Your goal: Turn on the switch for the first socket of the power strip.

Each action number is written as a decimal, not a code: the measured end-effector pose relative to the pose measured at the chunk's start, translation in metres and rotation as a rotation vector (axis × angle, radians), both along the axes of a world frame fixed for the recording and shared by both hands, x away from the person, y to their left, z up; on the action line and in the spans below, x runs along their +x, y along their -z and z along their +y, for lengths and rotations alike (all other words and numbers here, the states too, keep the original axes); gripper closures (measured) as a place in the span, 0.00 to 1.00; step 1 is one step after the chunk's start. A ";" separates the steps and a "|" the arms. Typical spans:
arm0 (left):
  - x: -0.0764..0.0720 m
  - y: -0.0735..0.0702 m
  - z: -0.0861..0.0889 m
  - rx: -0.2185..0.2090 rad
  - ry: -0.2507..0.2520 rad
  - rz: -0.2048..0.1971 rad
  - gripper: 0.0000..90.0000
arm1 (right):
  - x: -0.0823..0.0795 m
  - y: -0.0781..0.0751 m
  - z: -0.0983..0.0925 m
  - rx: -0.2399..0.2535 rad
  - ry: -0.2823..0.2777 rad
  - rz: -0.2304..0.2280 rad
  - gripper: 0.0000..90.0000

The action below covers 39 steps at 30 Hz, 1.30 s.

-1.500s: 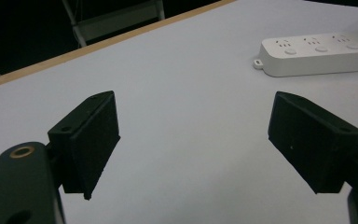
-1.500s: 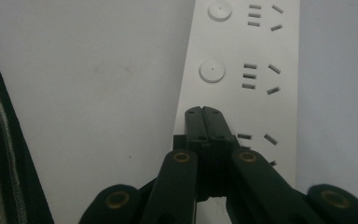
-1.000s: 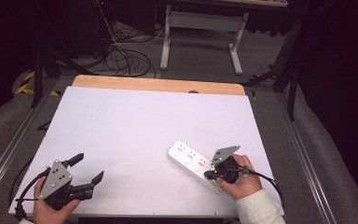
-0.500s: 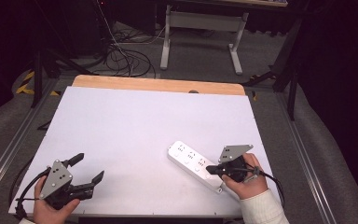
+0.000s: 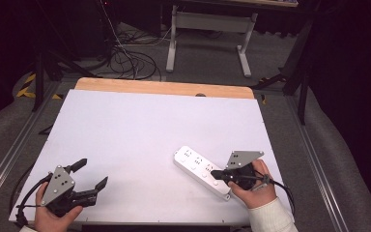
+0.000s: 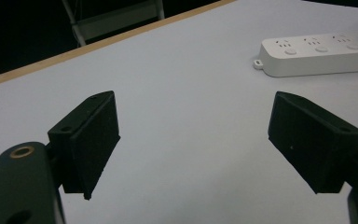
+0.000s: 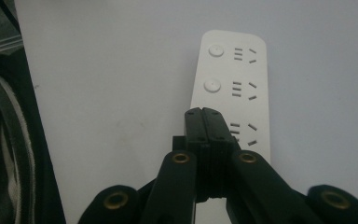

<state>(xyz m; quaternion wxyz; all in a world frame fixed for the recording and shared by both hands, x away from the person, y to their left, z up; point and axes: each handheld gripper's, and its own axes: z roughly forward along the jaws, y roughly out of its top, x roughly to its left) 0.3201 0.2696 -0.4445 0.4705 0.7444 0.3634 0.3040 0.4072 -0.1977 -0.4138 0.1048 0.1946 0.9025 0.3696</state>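
Power strip [image 5: 202,171], lower right: rigid, light, slick plastic; grab across its narrow width. Right gripper [image 5: 216,173] closed, empty, tips over it. Left gripper [image 5: 91,173] wide open, empty.

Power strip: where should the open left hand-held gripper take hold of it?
Probably across its narrow width at the free far end, coming from above. The power strip lies flat and long; the shut right hand-held gripper sits over the near end, and the left hand-held gripper is open.
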 end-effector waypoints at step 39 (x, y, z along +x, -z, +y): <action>0.000 -0.001 0.001 0.001 0.002 -0.007 0.19 | 0.000 -0.005 -0.027 0.297 0.181 -0.087 0.30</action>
